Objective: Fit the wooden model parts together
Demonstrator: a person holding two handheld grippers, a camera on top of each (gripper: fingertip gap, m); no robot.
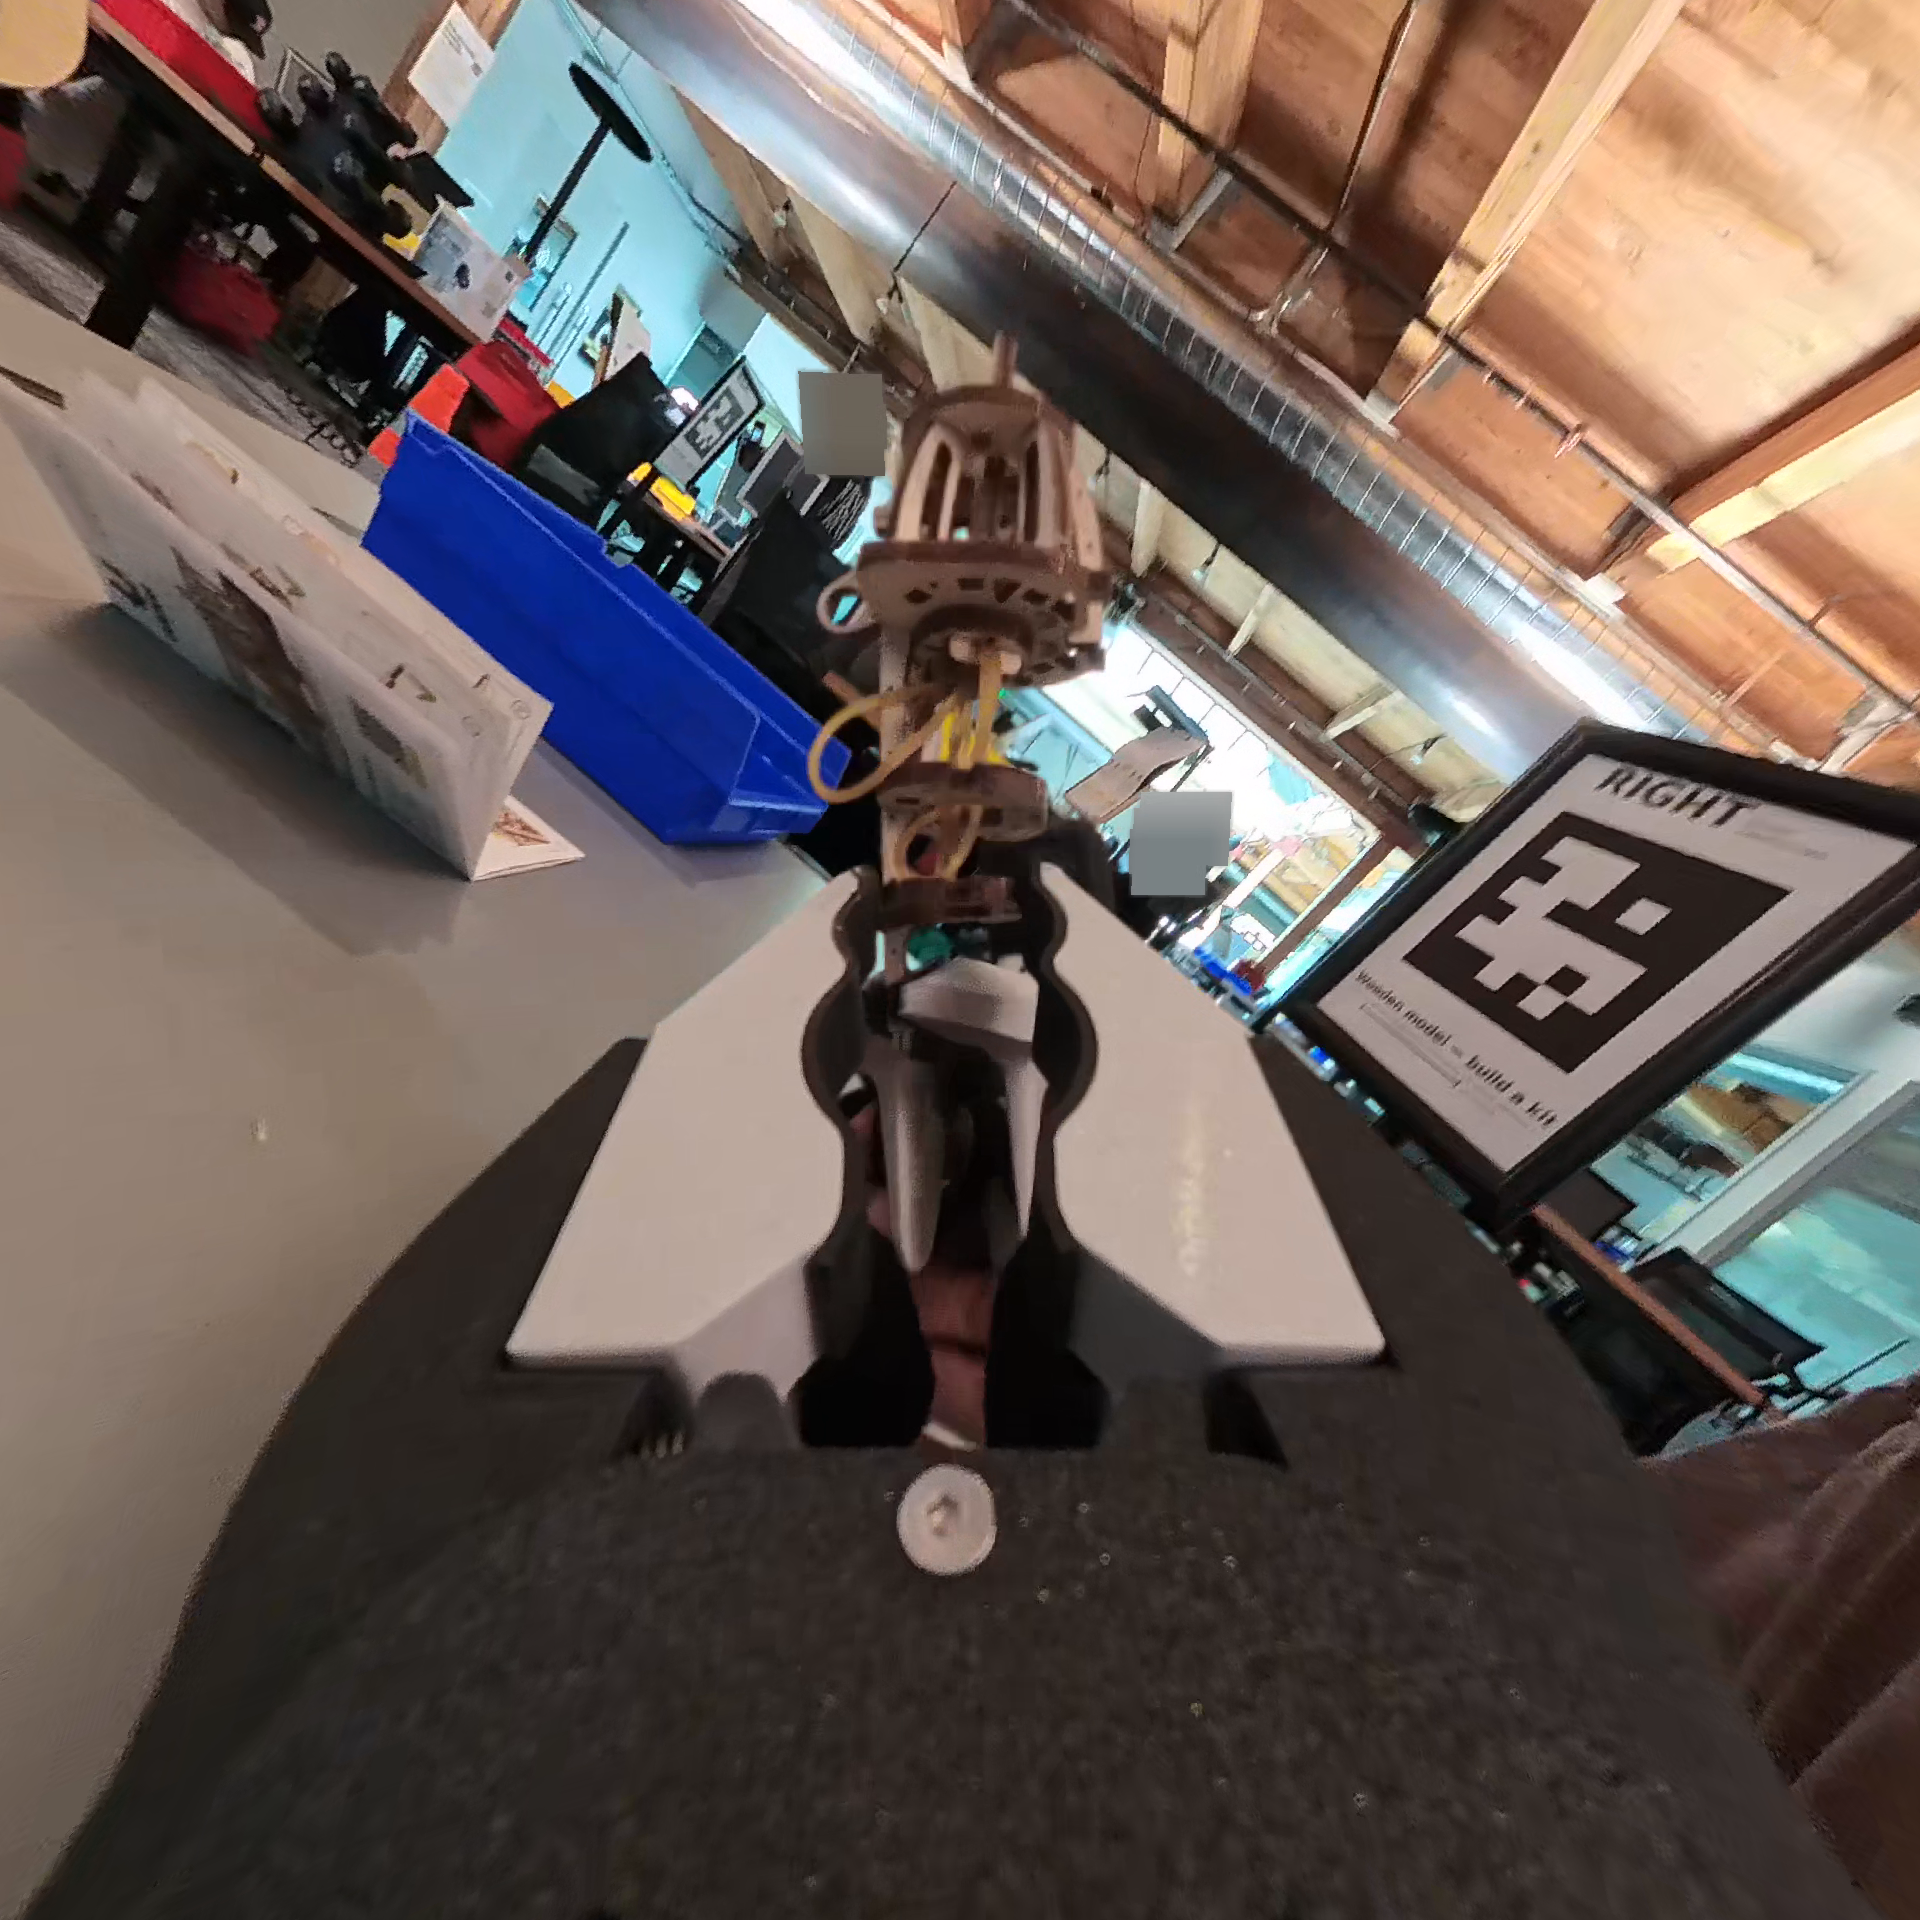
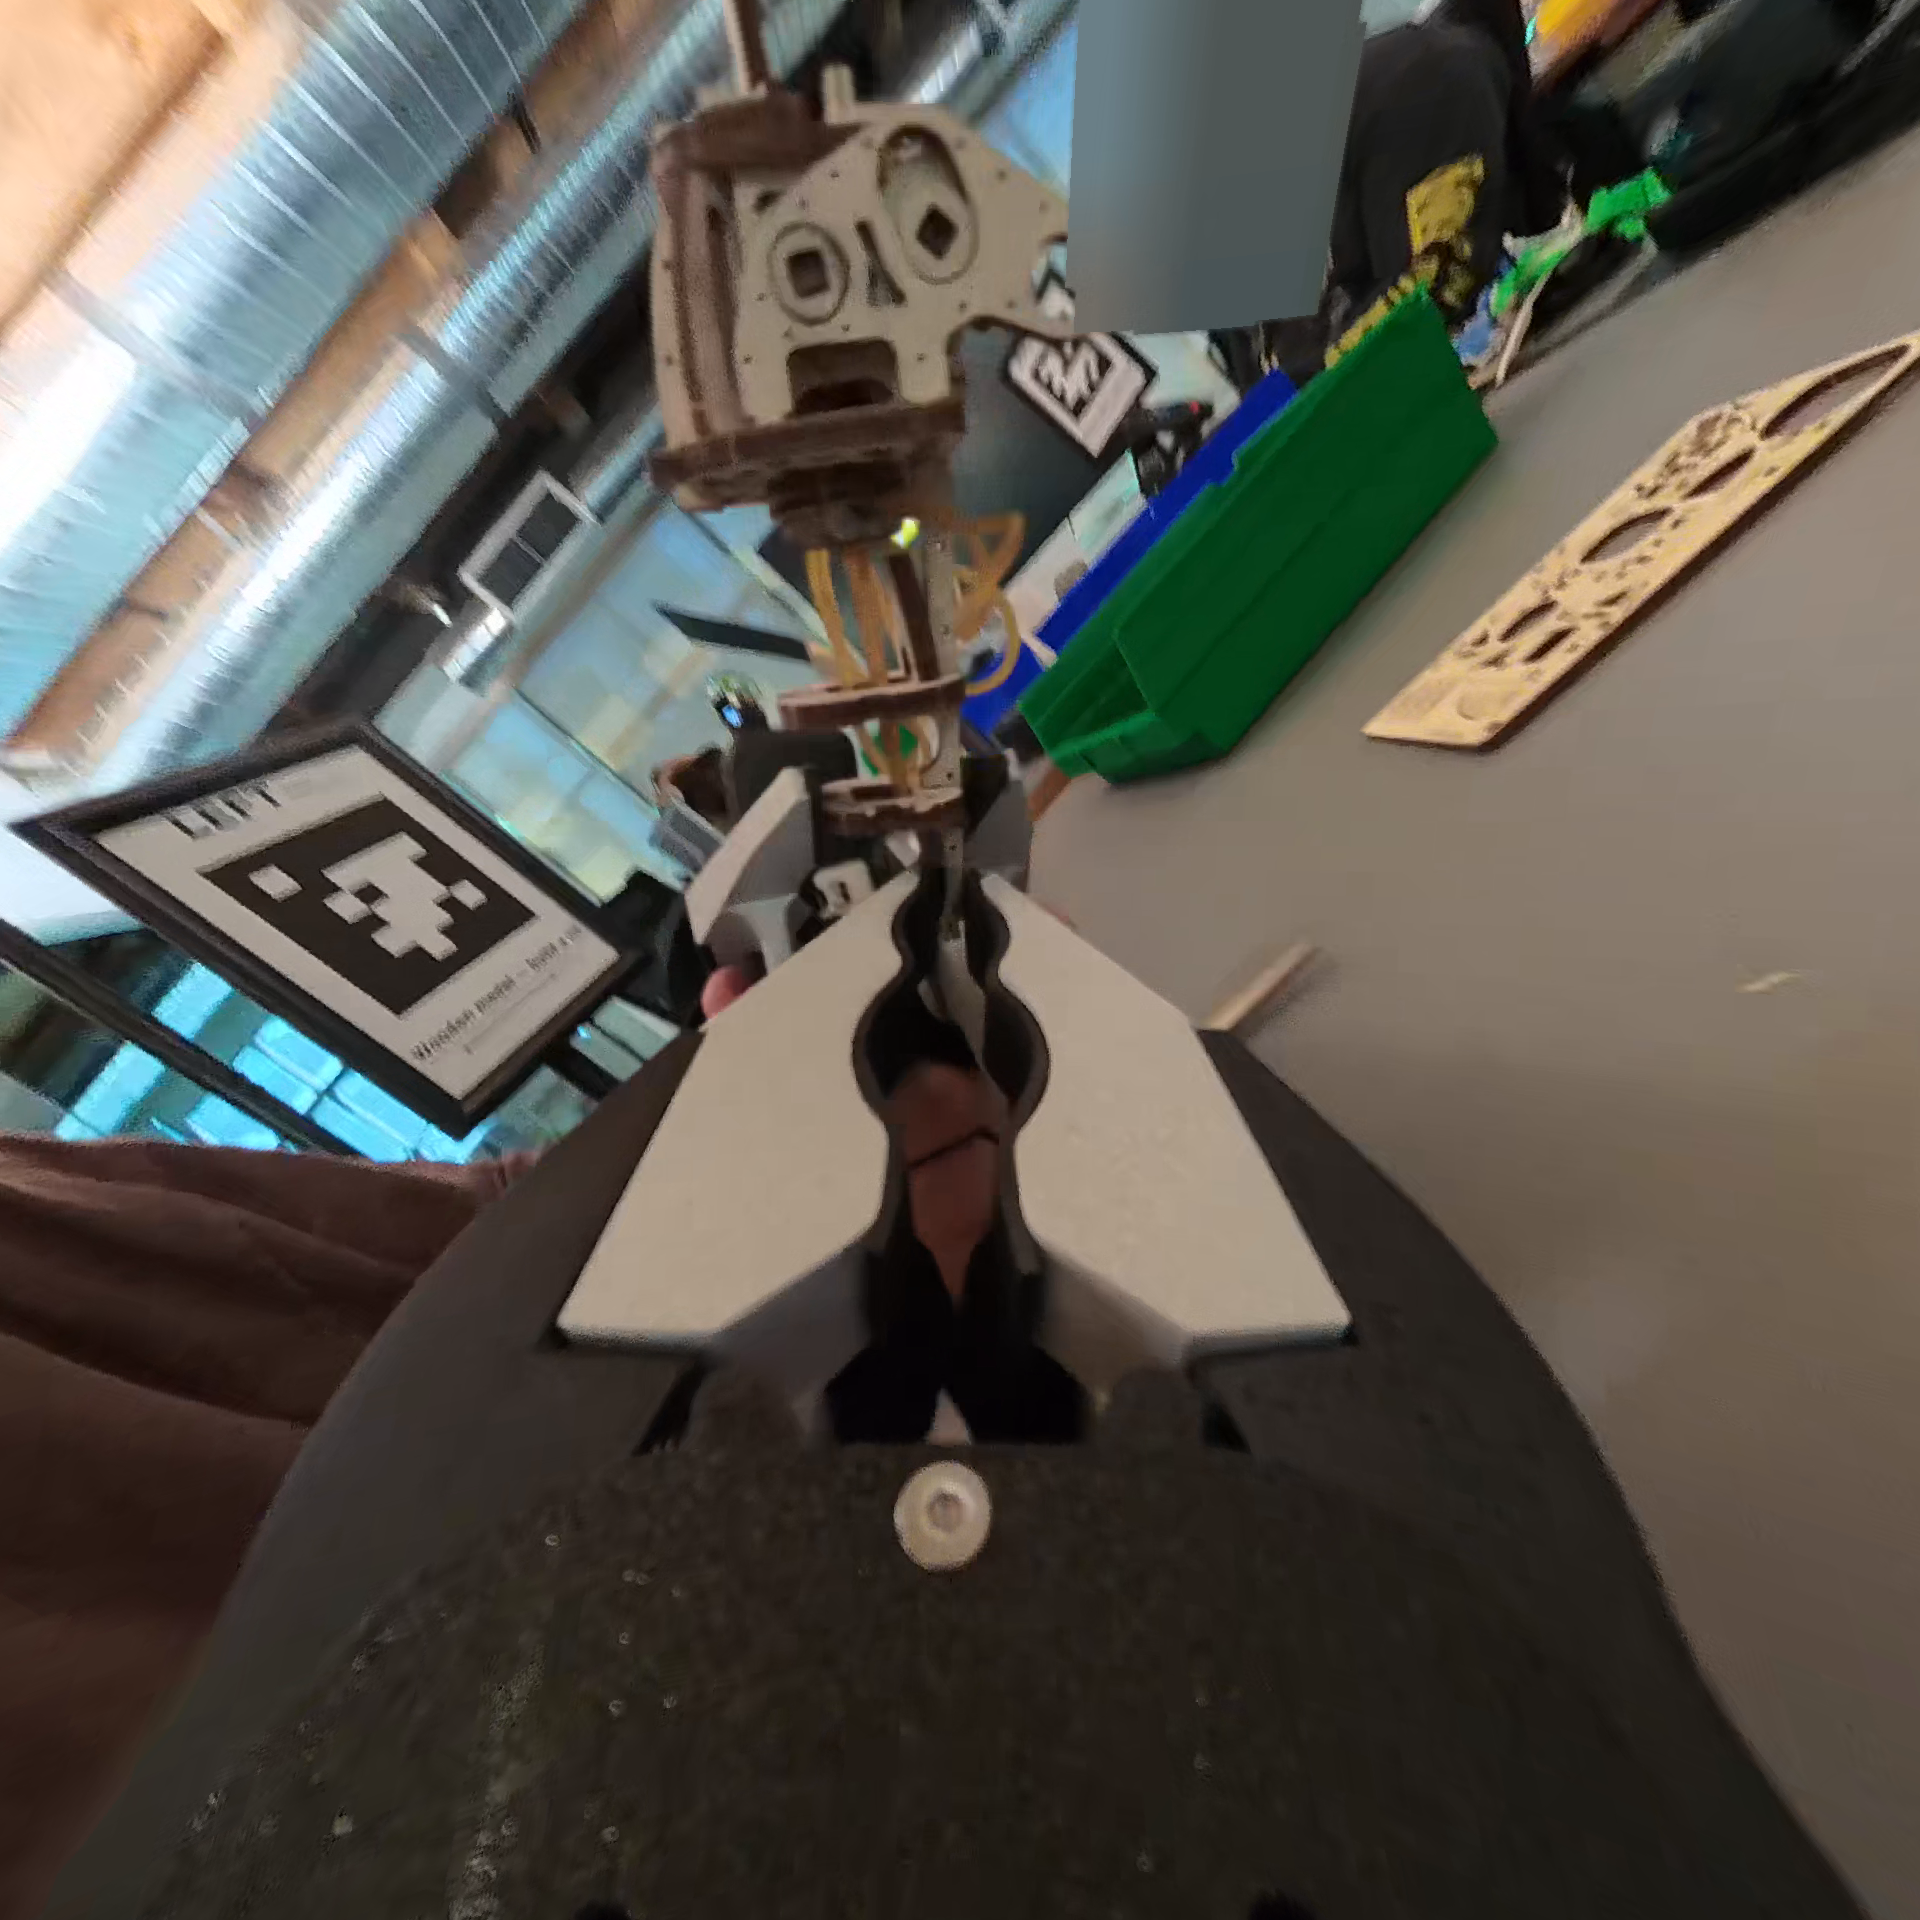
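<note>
Centre of both views: the model — a part-built wooden assembly with yellow rubber bands — is held aloft between two grippers. The left gripper is nearly closed on the model's lowest disc. The right gripper is pinched almost shut on a thin strip at the model's base. In the right wrist view a parts sheet lies on the table at upper right, beside a green bin.

Step in hand, as judged: mid-assembly, seating or steadying the lower stem. The next move likely calls for a firm hold by one gripper while the other presses — gently, since the strip looks fragile.
</note>
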